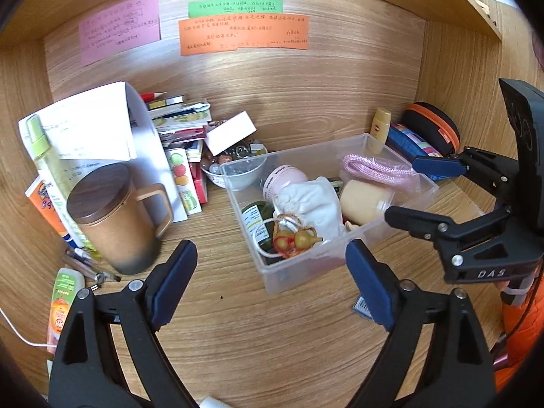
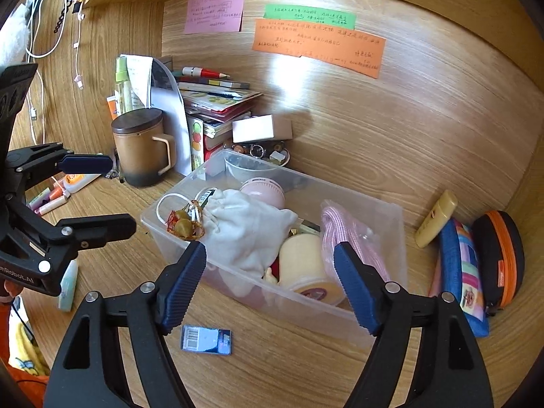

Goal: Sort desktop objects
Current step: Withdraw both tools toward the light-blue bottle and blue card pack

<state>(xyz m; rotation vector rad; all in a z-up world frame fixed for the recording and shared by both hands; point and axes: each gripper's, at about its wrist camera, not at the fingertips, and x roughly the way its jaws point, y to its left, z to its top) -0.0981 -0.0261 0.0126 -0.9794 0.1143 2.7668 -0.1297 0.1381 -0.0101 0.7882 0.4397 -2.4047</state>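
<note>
A clear plastic bin (image 1: 295, 285) (image 2: 306, 309) stands on the wooden desk. In it lie a white cloth pouch (image 1: 312, 200) (image 2: 244, 227), a gourd charm (image 1: 299, 238) (image 2: 183, 226), a cream jar (image 1: 363, 200) (image 2: 306, 261), a pink cord in a bag (image 1: 377, 170) (image 2: 343, 234) and a pink round case (image 1: 282, 176) (image 2: 263, 192). My left gripper (image 1: 268, 251) (image 2: 120, 193) is open near the bin's left end and grips nothing. My right gripper (image 2: 270, 250) (image 1: 401, 188) is open over the bin's front right side, also bare.
A lidded brown mug (image 1: 115, 217) (image 2: 142, 142), papers, a book stack (image 1: 183, 119) and a bowl of trinkets (image 1: 238, 166) crowd the back left. A small blue card (image 2: 206, 339) lies before the bin. A yellow tube (image 2: 437, 217), striped pouch (image 2: 459, 272) and black-orange case (image 2: 499, 258) sit at right.
</note>
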